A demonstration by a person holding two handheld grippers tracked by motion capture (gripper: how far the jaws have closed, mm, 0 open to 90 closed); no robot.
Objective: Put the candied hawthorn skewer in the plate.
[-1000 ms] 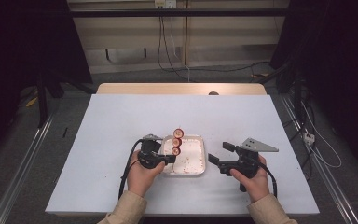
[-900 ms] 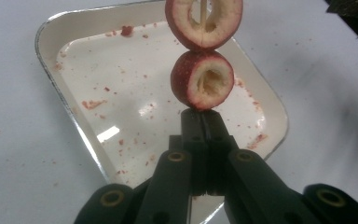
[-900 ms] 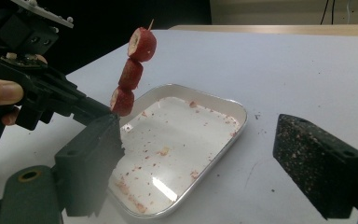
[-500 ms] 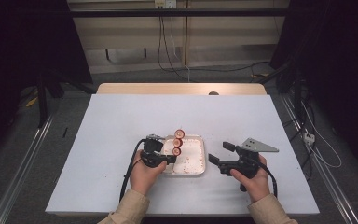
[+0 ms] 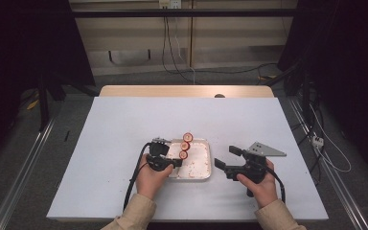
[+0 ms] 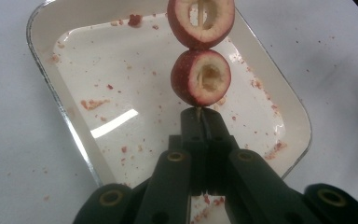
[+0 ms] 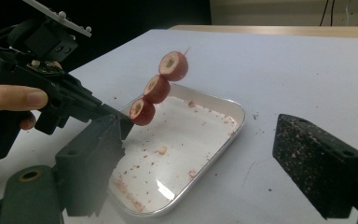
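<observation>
Clamped tight on the skewer (image 6: 198, 111) carrying 3 fruit pieces (image 7: 157, 88) above the tray (image 5: 206, 160), the left gripper (image 6: 200, 122) should stay level while the right gripper (image 5: 225, 158), gaping empty, waits beside.

White table (image 5: 124, 124), wooden strip along far edge. White metal-rimmed tray (image 5: 201, 173) directly on it, near front middle (red crumbs scattered inside). Few red specks on tabletop beside tray. Grey floor around.

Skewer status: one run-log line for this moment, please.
left gripper: shut on skewer | fruit: three pieces | over tray | right gripper: open, empty
</observation>
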